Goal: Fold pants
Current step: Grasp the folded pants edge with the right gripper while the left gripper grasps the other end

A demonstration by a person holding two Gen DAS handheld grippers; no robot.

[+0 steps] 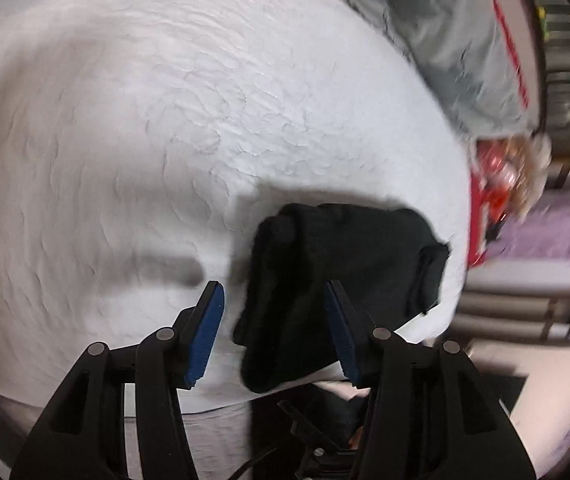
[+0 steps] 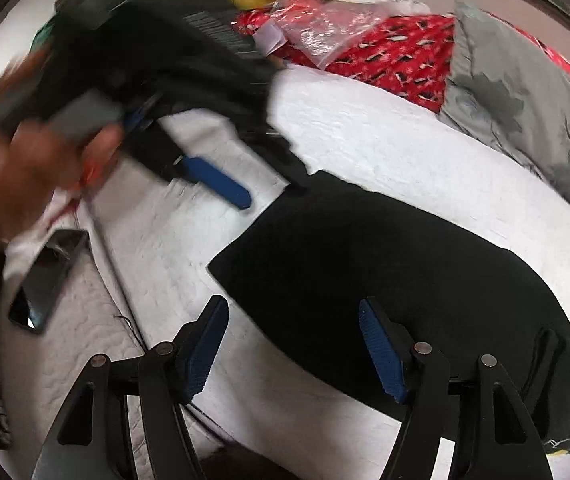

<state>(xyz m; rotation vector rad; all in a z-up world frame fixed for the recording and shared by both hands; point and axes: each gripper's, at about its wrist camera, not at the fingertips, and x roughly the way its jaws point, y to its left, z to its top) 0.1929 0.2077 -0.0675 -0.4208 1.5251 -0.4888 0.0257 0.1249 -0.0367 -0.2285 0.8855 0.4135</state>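
Black pants point(image 2: 397, 280) lie folded on a white quilted bed cover point(image 2: 385, 140). In the left wrist view they point(image 1: 345, 280) sit near the bed's front right edge. My left gripper point(image 1: 273, 328) is open and empty above the pants' near left edge. In the right wrist view the left gripper point(image 2: 205, 176) is blurred, held by a hand point(image 2: 33, 172), just left of the pants' far end. My right gripper point(image 2: 293, 348) is open and empty, over the pants' near edge, its right finger above the cloth.
A phone point(image 2: 49, 276) lies on the cover at left, beside a thin cable point(image 2: 109, 256). A grey patterned pillow point(image 2: 525, 92) and a red patterned cloth point(image 2: 397, 52) with a plastic bag lie at the back. Boxes stand behind them.
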